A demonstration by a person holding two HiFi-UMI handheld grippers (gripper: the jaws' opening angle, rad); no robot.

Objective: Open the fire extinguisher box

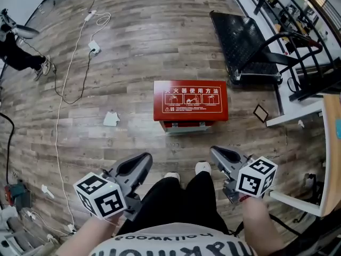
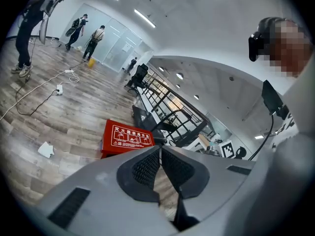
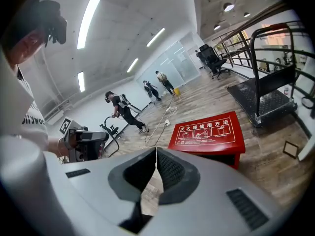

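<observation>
Currently, the red rectangular metal fire extinguisher box is lying closed on the wooden floor. The left gripper and right gripper are hovering short of the box, jaws together, empty. Likely best: approaching its front edge squarely and parting the jaws first.

One red fire extinguisher box is counted. One left gripper and one right gripper are counted, two in all, with two marker cubes, one on each. One black platform trolley, one scrap of white paper and one small black-framed square are noted. Two white shoe tips are seen, and three people are counted far off in the right gripper view
</observation>
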